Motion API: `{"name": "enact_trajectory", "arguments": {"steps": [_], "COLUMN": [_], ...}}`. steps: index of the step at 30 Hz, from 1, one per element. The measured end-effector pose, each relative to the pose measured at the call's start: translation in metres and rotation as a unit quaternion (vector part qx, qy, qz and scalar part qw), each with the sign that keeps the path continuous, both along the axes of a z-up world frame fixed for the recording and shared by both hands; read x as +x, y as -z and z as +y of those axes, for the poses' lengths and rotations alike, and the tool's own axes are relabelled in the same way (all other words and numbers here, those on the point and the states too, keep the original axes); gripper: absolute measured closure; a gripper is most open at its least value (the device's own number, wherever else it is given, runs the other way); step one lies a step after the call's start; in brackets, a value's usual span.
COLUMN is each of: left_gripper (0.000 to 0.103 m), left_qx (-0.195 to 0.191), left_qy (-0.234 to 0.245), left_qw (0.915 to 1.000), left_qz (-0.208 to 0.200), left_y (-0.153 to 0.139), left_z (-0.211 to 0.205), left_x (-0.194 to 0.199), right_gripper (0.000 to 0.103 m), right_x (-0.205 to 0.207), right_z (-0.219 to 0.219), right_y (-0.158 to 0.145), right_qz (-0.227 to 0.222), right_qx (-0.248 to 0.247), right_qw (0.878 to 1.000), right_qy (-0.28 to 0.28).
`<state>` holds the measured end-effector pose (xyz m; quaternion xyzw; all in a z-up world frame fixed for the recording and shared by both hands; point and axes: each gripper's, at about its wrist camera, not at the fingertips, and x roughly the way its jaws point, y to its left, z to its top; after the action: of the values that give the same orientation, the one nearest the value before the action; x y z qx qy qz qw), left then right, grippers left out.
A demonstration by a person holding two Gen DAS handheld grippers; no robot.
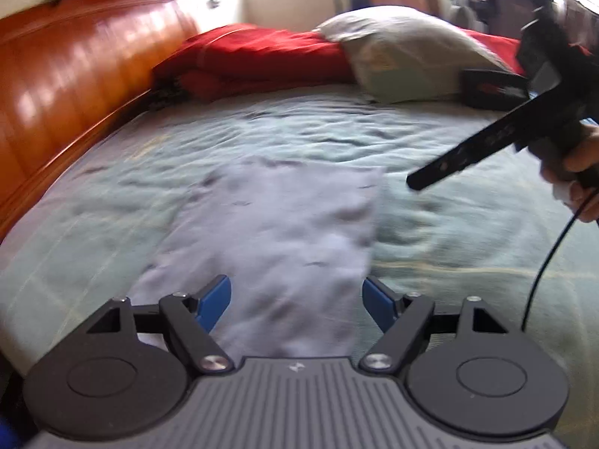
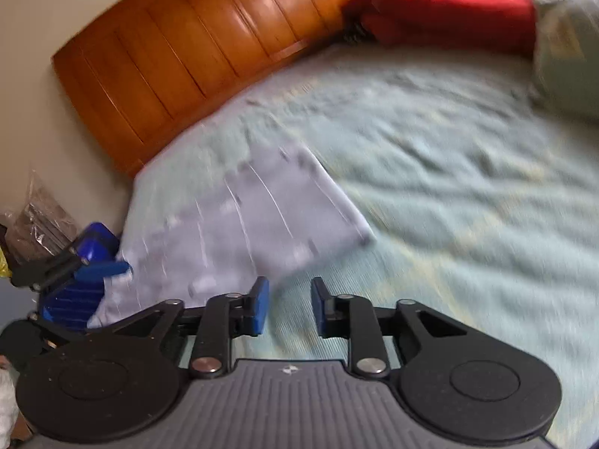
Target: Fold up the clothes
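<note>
Pale lilac garment (image 1: 277, 232) is laid flat on green bedspread (image 1: 468, 232), folded edge at 12 o'clock. Left gripper (image 1: 295, 305) is held wide over its near end, nothing pinched. Right gripper (image 2: 290, 308) is held half-spread over bare bedspread, garment at 10 o'clock.

Pale lavender-grey garment (image 1: 277, 232) lies flat on a light green bedspread (image 1: 449, 232), folded to a rough rectangle. Surface lightly wrinkled, with small dark flecks. Far edge straight, right side forming a clean edge (image 2: 337, 202). Near end runs toward the bed's edge. Detail blurred.
</note>
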<state>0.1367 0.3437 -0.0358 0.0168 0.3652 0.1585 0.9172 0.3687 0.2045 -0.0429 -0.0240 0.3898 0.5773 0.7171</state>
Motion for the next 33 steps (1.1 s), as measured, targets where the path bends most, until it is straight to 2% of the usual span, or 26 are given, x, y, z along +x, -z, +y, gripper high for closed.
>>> {"name": "enact_trajectory", "arguments": {"steps": [2, 4, 6, 8, 10, 12, 13, 15, 17, 19, 22, 24, 26, 29, 33], "left_gripper": [0.025, 0.023, 0.022, 0.024, 0.024, 0.023, 0.023, 0.023, 0.024, 0.024, 0.023, 0.023, 0.023, 0.023, 0.024], "left_qx": [-0.013, -0.032, -0.077, -0.102, -0.1, -0.1, -0.113, -0.134, -0.13, -0.139, -0.161, -0.173, -0.211, -0.255, -0.251], "left_qy": [-0.025, -0.052, -0.064, -0.074, -0.076, -0.079, -0.085, -0.09, -0.087, -0.083, -0.069, -0.061, -0.061, -0.074, -0.111], "left_qw": [0.9994, 0.9971, 0.9947, 0.992, 0.9921, 0.9918, 0.9899, 0.9864, 0.9871, 0.9865, 0.9845, 0.9827, 0.9747, 0.9631, 0.9617], "left_qz": [0.019, 0.045, 0.022, 0.01, -0.005, -0.013, -0.003, 0.031, 0.035, 0.027, -0.01, -0.026, -0.042, -0.045, -0.012], "left_y": [0.011, 0.025, 0.028, 0.022, 0.014, 0.012, 0.016, 0.026, 0.02, 0.006, -0.02, -0.031, -0.033, -0.02, 0.015], "left_z": [0.015, 0.03, 0.045, 0.054, 0.059, 0.065, 0.07, 0.075, 0.073, 0.074, 0.081, 0.089, 0.103, 0.117, 0.137], "left_x": [-0.004, -0.01, -0.027, -0.037, -0.041, -0.037, -0.033, -0.023, -0.02, -0.017, 0.004, 0.03, 0.062, 0.107, 0.15], "right_gripper": [0.046, 0.044, 0.045, 0.044, 0.042, 0.03, 0.028, 0.026, 0.025, 0.025, 0.017, 0.015, 0.014, 0.01, 0.009], "right_x": [-0.003, 0.0, 0.005, 0.004, -0.001, -0.008, -0.01, -0.009, -0.006, -0.007, -0.015, -0.024, -0.035, -0.05, -0.053], "right_z": [0.017, 0.036, 0.046, 0.042, 0.035, 0.032, 0.034, 0.045, 0.048, 0.04, 0.024, 0.018, 0.016, 0.015, 0.016], "right_y": [-0.003, 0.008, 0.024, 0.025, 0.016, 0.01, 0.01, 0.016, 0.024, 0.02, 0.009, 0.003, 0.0, 0.002, 0.007], "right_qz": [-0.039, -0.043, -0.047, -0.054, -0.065, -0.091, -0.099, -0.096, -0.076, -0.065, -0.055, -0.066, -0.088, -0.134, -0.135], "right_qx": [0.005, -0.025, -0.061, -0.059, -0.052, -0.028, -0.028, -0.058, -0.087, -0.075, -0.037, -0.022, -0.016, -0.013, -0.019], "right_qw": [0.999, 0.999, 0.997, 0.997, 0.997, 0.995, 0.995, 0.994, 0.993, 0.995, 0.997, 0.997, 0.996, 0.991, 0.99], "right_qy": [-0.007, -0.014, -0.012, -0.01, -0.002, -0.005, -0.005, -0.004, 0.011, 0.024, 0.036, 0.032, 0.021, 0.0, -0.026]}}
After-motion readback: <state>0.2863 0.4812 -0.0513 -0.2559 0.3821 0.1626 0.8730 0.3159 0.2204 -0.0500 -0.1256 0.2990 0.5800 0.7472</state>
